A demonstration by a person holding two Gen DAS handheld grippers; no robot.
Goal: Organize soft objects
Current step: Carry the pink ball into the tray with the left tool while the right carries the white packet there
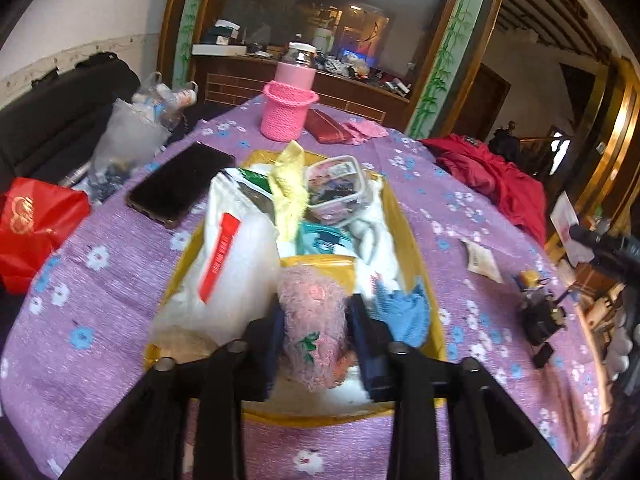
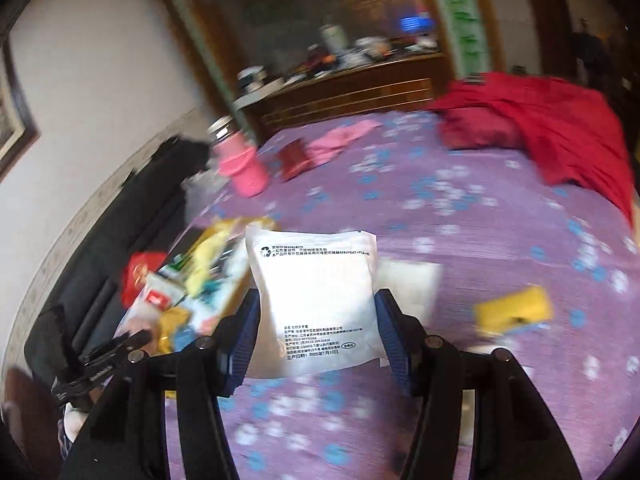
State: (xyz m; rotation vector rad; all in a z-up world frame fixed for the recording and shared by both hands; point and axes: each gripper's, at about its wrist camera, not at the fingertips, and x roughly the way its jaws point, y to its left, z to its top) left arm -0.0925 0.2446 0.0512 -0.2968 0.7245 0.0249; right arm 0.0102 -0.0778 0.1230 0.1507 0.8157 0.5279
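Observation:
A yellow box sits on the purple flowered cloth, packed with soft goods: a white plastic bag, a pale yellow knit, a clear lidded tub and a blue knit. My left gripper hovers over the box's near end. A fuzzy pink cloth with a green flower lies between its fingers, which stand apart beside it without squeezing. My right gripper is shut on a white printed packet and holds it upright above the cloth, right of the blurred box.
A black phone lies left of the box, a red bag further left. Behind the box stand a pink crocheted basket and a dark red wallet. A red garment covers the right side. A small yellow item lies right.

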